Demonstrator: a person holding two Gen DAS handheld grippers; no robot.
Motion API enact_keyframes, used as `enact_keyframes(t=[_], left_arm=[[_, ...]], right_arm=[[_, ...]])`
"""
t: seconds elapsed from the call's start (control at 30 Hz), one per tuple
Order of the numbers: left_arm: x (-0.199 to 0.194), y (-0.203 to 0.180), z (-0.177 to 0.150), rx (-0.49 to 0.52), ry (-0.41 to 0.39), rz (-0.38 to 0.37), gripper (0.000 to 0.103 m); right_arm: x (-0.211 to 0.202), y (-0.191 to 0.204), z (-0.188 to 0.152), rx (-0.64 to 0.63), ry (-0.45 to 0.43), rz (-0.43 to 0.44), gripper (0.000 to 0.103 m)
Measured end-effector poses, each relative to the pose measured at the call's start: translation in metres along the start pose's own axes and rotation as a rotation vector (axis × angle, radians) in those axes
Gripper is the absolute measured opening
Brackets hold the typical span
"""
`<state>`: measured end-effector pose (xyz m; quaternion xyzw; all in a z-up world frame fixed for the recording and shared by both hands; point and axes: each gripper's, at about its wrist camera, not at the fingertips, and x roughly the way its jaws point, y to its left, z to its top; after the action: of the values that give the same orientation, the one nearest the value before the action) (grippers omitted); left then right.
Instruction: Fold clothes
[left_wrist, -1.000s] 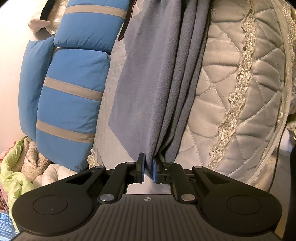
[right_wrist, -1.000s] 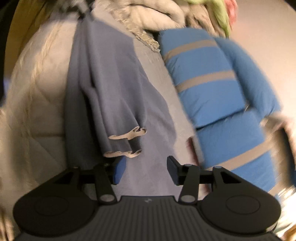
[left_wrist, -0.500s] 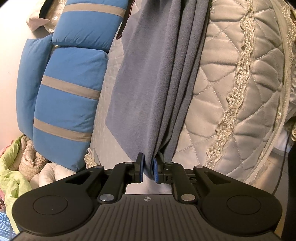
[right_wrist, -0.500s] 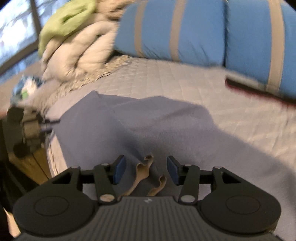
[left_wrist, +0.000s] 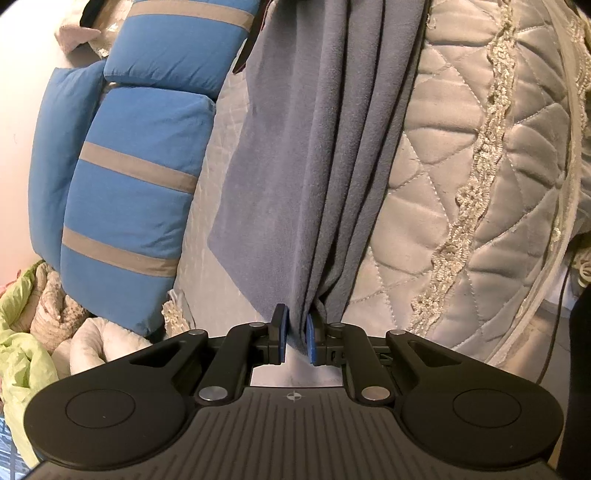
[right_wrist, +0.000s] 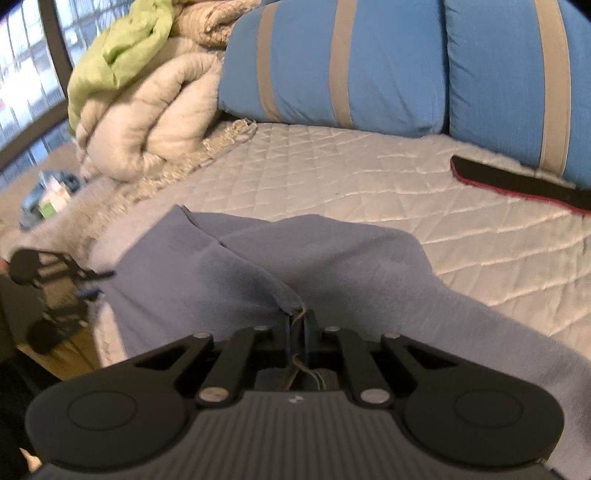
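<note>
Garment: a grey-blue cloth (right_wrist: 332, 258) lies spread on the bed's quilted cover (right_wrist: 369, 177), one part draped over the bed's edge in the left wrist view (left_wrist: 314, 166).
Left claw (left_wrist: 295, 334): clamped on a bunched end of the cloth, the fabric pinched between its blue pads.
Right claw (right_wrist: 296, 330): its jaws have just been closing and now pinch a hemmed edge of the cloth with a tan trim.
Pillows: blue pillows with tan stripes (right_wrist: 332, 62) lie at the far side of the bed.
Bedding: a cream comforter (right_wrist: 147, 114) is heaped at the left, with a green cloth (right_wrist: 118, 48) on top.
Dark item: a black strip with a red edge (right_wrist: 517, 184) lies on the cover near the pillows.
</note>
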<state>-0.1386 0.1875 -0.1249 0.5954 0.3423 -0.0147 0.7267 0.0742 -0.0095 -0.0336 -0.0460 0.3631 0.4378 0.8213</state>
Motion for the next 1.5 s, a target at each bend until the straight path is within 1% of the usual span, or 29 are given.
enact_keyframes(t=[0.03, 0.07, 0.1, 0.13, 0.17, 0.2, 0.23, 0.27, 0.3, 0.33, 0.4, 0.43, 0.47, 0.57, 0.67, 0.7, 0.8, 0.87, 0.9, 0.97, 1.03, 1.13, 1.17, 1.23, 1.27, 1.33, 1.37, 1.4, 1.5], left_arm=[[0.000, 0.000, 0.000, -0.005, 0.000, -0.001, 0.012], [-0.001, 0.000, -0.001, -0.011, 0.000, -0.003, 0.012], [-0.002, 0.001, -0.002, -0.019, 0.000, -0.009, 0.013], [-0.003, 0.003, -0.003, -0.030, 0.003, -0.015, 0.016], [-0.004, 0.006, -0.004, -0.044, 0.005, -0.023, 0.019], [-0.006, 0.012, -0.007, -0.071, 0.003, -0.034, 0.028], [-0.009, 0.019, -0.009, -0.100, 0.000, -0.049, 0.042], [-0.013, 0.028, -0.014, -0.140, -0.016, -0.082, 0.049], [-0.018, 0.039, -0.021, -0.187, -0.048, -0.133, 0.058], [-0.022, 0.050, -0.028, -0.248, -0.078, -0.188, 0.061], [-0.024, 0.079, -0.044, -0.447, -0.132, -0.321, 0.061], [-0.023, 0.095, -0.054, -0.570, -0.159, -0.395, 0.062], [-0.015, 0.113, -0.066, -0.742, -0.182, -0.480, 0.062], [0.018, 0.146, -0.096, -1.139, -0.210, -0.653, 0.064], [0.058, 0.157, -0.111, -1.365, -0.187, -0.746, 0.063], [0.071, 0.156, -0.113, -1.402, -0.175, -0.788, 0.063], [0.105, 0.153, -0.118, -1.463, -0.129, -0.911, 0.063], [0.126, 0.151, -0.121, -1.489, -0.091, -0.966, 0.063], [0.132, 0.149, -0.122, -1.496, -0.086, -0.989, 0.063], [0.145, 0.151, -0.124, -1.520, -0.123, -1.033, 0.063], [0.158, 0.149, -0.127, -1.567, -0.139, -1.090, 0.063], [0.175, 0.145, -0.127, -1.623, -0.165, -1.203, 0.060], [0.180, 0.142, -0.122, -1.616, -0.176, -1.270, 0.060], [0.185, 0.139, -0.115, -1.574, -0.193, -1.328, 0.059], [0.186, 0.138, -0.114, -1.568, -0.199, -1.340, 0.058], [0.190, 0.132, -0.117, -1.596, -0.160, -1.347, 0.018], [0.192, 0.128, -0.117, -1.609, -0.140, -1.344, 0.017], [0.190, 0.125, -0.117, -1.619, -0.142, -1.333, 0.016], [0.177, 0.128, -0.112, -1.608, -0.141, -1.260, 0.012]], right_arm=[[0.001, 0.001, -0.001, 0.001, 0.001, -0.026, 0.035], [0.001, 0.002, -0.003, 0.007, -0.003, -0.052, 0.037], [0.000, 0.003, -0.005, 0.011, -0.009, -0.070, 0.046], [-0.003, 0.003, -0.007, 0.013, -0.014, -0.096, 0.058], [-0.006, 0.004, -0.010, 0.007, -0.026, -0.133, 0.064], [-0.010, 0.006, -0.013, 0.000, -0.039, -0.170, 0.070], [-0.014, 0.006, -0.017, -0.002, -0.048, -0.194, 0.070], [-0.018, 0.007, -0.020, -0.002, -0.056, -0.210, 0.071], [-0.023, 0.007, -0.024, -0.002, -0.064, -0.225, 0.075], [-0.028, 0.007, -0.029, 0.000, -0.077, -0.243, 0.079], [-0.036, 0.006, -0.039, 0.019, -0.107, -0.240, 0.081], [-0.039, 0.004, -0.044, 0.036, -0.113, -0.224, 0.082], [-0.040, 0.002, -0.050, 0.053, -0.115, -0.205, 0.083], [-0.040, 0.007, -0.059, 0.043, -0.106, -0.213, 0.085], [-0.044, 0.018, -0.061, -0.008, -0.131, -0.214, 0.088], [-0.045, 0.021, -0.062, -0.019, -0.144, -0.208, 0.089], [-0.052, 0.022, -0.064, -0.006, -0.168, -0.172, 0.089], [-0.056, 0.022, -0.067, 0.003, -0.179, -0.148, 0.089], [-0.058, 0.023, -0.067, 0.003, -0.186, -0.136, 0.090], [-0.059, 0.023, -0.068, 0.002, -0.190, -0.123, 0.091], [-0.058, 0.024, -0.068, 0.006, -0.192, -0.115, 0.091], [-0.057, 0.023, -0.067, 0.015, -0.190, -0.104, 0.091], [-0.057, 0.023, -0.067, 0.018, -0.190, -0.103, 0.091], [-0.056, 0.021, -0.067, 0.023, -0.187, -0.102, 0.091], [-0.056, 0.021, -0.067, 0.027, -0.188, -0.103, 0.091], [-0.056, 0.019, -0.068, 0.035, -0.188, -0.102, 0.091], [-0.056, 0.019, -0.068, 0.039, -0.186, -0.104, 0.091], [-0.055, 0.018, -0.068, 0.043, -0.185, -0.106, 0.092], [-0.054, 0.018, -0.068, 0.043, -0.184, -0.123, 0.092]])
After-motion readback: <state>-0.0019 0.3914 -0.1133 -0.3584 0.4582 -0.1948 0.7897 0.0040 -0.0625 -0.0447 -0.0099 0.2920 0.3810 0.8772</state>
